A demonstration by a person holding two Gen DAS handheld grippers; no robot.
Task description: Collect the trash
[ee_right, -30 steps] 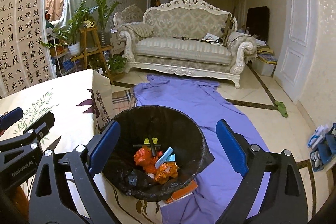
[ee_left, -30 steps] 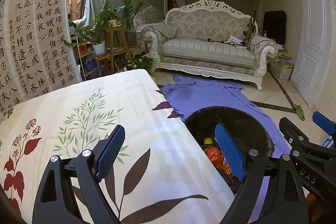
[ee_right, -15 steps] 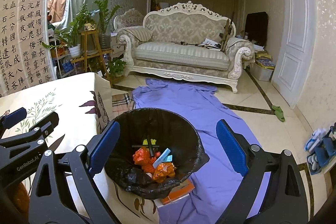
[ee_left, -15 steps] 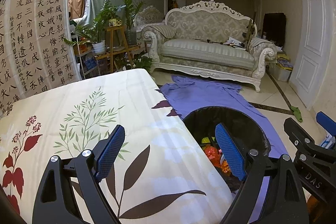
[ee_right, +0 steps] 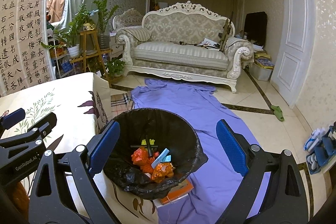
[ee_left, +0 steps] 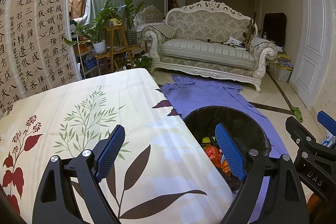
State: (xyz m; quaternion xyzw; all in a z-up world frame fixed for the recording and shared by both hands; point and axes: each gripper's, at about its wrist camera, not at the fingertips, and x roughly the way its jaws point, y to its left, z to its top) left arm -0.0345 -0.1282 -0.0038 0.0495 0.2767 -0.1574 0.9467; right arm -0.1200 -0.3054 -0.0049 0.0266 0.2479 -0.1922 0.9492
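Observation:
A bin lined with a black bag (ee_right: 155,113) stands on the floor against the table's corner. In it lie orange wrappers (ee_right: 161,170), a light blue piece (ee_right: 160,157), a black pen (ee_right: 148,146) and something yellow. My right gripper (ee_right: 168,146) hovers over the bin, open, with nothing between its blue pads. My left gripper (ee_left: 170,150) is open and empty above the table with the floral cloth (ee_left: 84,110); the bin (ee_left: 231,119) sits just right of it. Each gripper shows at the edge of the other's view.
A purple cloth (ee_right: 189,102) covers the floor from the bin to an ornate sofa (ee_right: 180,56). An orange box (ee_right: 178,191) lies under the bin's edge. Plant stands (ee_left: 113,39) crowd the left wall, and a white door (ee_right: 294,45) and shoes (ee_right: 319,148) are on the right.
Almost nothing: the right wrist view has shifted very slightly. Both grippers have stayed open and empty, and the left one has not moved.

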